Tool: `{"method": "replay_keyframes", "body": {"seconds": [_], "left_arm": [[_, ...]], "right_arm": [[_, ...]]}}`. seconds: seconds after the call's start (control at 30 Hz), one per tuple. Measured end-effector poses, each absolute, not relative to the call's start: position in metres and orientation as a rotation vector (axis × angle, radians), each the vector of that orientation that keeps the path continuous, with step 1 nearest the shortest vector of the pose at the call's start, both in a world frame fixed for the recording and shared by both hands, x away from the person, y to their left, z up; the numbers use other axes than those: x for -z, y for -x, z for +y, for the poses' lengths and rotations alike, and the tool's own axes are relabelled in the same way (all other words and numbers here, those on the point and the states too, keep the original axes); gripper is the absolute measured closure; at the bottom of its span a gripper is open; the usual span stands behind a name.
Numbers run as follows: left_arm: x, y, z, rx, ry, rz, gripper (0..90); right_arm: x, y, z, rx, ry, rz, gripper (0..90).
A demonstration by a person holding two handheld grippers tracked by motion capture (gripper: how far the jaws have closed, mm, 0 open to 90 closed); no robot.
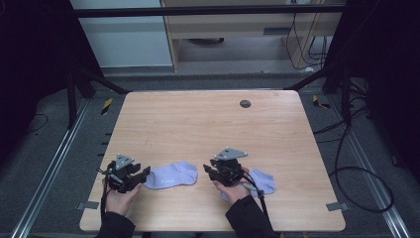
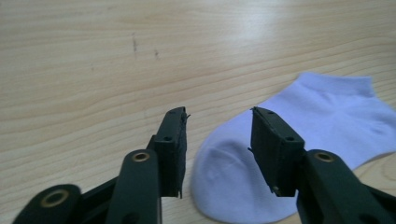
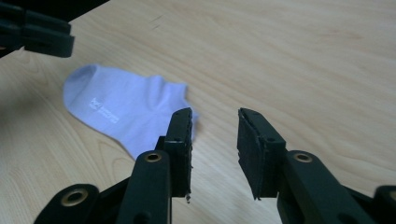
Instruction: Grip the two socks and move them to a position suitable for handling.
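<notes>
A light wooden square table point(image 1: 198, 124) is carrying two pale lilac ankle socks point(image 1: 172, 175) point(image 1: 265, 181) along the frame's lower middle.

Two pale lilac ankle socks point(image 1: 172, 175) point(image 1: 262, 181) lie flat, apart, near the table's point(image 1: 208, 124) front edge.

A light wooden table point(image 1: 208, 124) stands on grey carpet point(image 1: 44, 148), cables point(image 1: 361, 168) alongside.

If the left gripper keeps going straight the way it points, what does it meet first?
Most likely the toe of the pale sock, which lies flat between the open left gripper jaws; beyond it, bare table.
</notes>
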State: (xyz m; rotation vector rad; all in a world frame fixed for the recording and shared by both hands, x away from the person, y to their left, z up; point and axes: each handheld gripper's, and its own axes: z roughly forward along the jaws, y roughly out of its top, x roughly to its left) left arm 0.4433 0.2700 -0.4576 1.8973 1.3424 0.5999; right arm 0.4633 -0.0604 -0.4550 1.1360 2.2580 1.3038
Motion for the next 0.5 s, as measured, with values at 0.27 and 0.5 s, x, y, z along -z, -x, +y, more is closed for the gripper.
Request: {"method": "replay_keyframes", "body": {"seconds": [0.27, 0.5], "left_arm": [[0.449, -0.435, 0.249, -0.581, -1.9, 1.271, 47.3], [0.441, -0.427, 0.231, -0.547, -1.899, 1.206, 46.0]], "right_arm": [[0.439, -0.461, -0.112, -1.3, -1.175, 2.183, 57.5], [0.432, -0.45, -0.154, -1.288, -1.185, 2.127, 53.7]]}}
